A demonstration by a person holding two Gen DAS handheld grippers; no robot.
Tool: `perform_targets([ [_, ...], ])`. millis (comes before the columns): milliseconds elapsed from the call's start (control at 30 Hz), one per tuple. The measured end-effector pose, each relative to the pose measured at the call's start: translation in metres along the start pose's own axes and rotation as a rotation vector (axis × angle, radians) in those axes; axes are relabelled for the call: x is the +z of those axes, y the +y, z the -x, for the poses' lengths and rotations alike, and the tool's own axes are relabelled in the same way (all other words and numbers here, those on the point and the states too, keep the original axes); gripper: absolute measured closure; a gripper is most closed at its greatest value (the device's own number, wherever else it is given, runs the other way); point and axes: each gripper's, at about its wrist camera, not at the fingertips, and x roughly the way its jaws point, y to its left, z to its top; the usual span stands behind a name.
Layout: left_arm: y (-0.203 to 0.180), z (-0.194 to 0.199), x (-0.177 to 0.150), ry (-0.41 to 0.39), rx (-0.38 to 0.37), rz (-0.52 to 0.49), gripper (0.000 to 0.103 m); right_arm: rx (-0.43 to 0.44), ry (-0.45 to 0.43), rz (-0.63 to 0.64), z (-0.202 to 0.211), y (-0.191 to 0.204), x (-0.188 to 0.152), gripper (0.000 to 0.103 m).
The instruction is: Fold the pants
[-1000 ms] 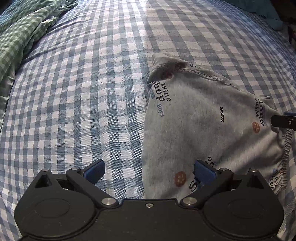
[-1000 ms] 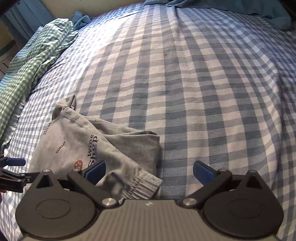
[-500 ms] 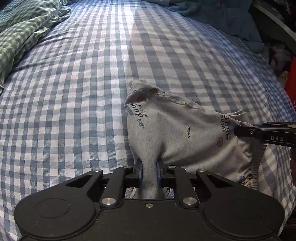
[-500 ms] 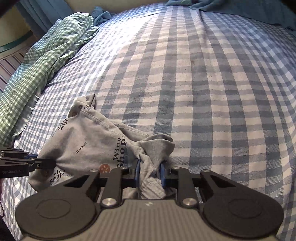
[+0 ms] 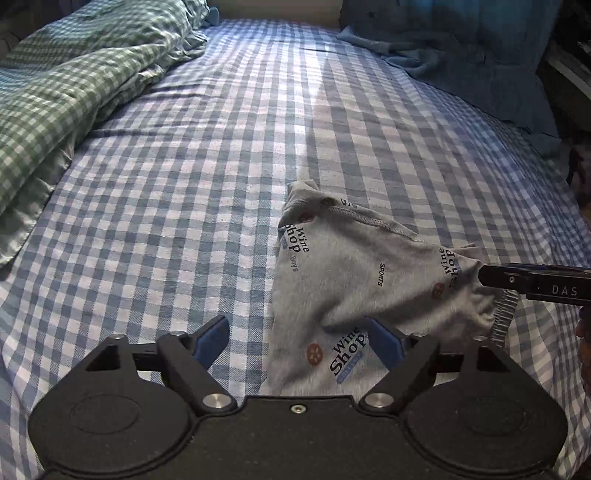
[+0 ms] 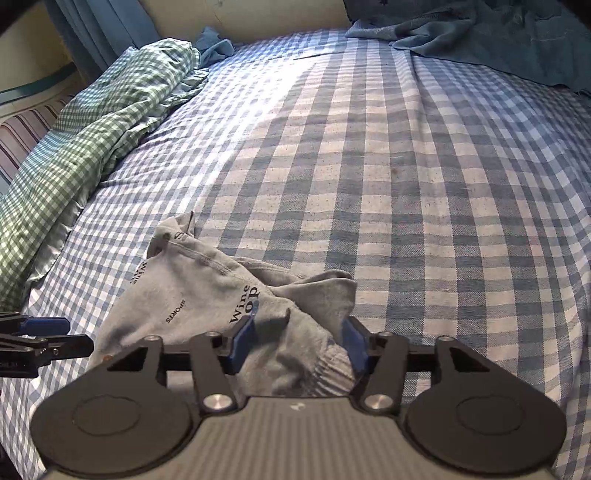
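Grey pants [image 5: 354,280], printed with "Wine Shop" and "SPORTS", lie bunched in a loose heap on the bed [image 5: 221,166], on its blue-white checked sheet, near the front edge. Left gripper [image 5: 297,341] is opening, its blue fingers [image 5: 210,338] spread wide and released; one edge of the pants sits between them, not pinched. Right gripper [image 6: 297,345] is also opening, fingers [image 6: 242,343] apart with the ribbed cuff end of the pants loose between them, pads not pressing. Each gripper shows at the side of the other's view. Green checked blanket [image 6: 92,140] is crumpled along the bed's left side; blue cloth [image 6: 498,33] at the far right corner.
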Motion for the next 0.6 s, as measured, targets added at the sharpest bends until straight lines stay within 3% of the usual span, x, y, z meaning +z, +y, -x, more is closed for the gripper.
perform_targets([
  [100,-0.003,0.022,-0.018,-0.056,0.042,0.025,0.001,-0.006,-0.037,0.024,0.022,0.008,-0.015,0.017],
  [200,-0.004,0.047,-0.042,-0.109,0.071,0.019,0.001,-0.015,-0.077,0.034,0.049,0.022,-0.039,0.007],
  [367,-0.003,0.073,-0.093,-0.136,0.098,-0.040,0.001,-0.029,-0.094,0.004,0.085,0.044,-0.088,0.002],
  [600,0.012,0.088,-0.146,-0.090,0.055,-0.089,0.001,-0.080,-0.071,-0.089,0.114,0.070,-0.158,0.001],
])
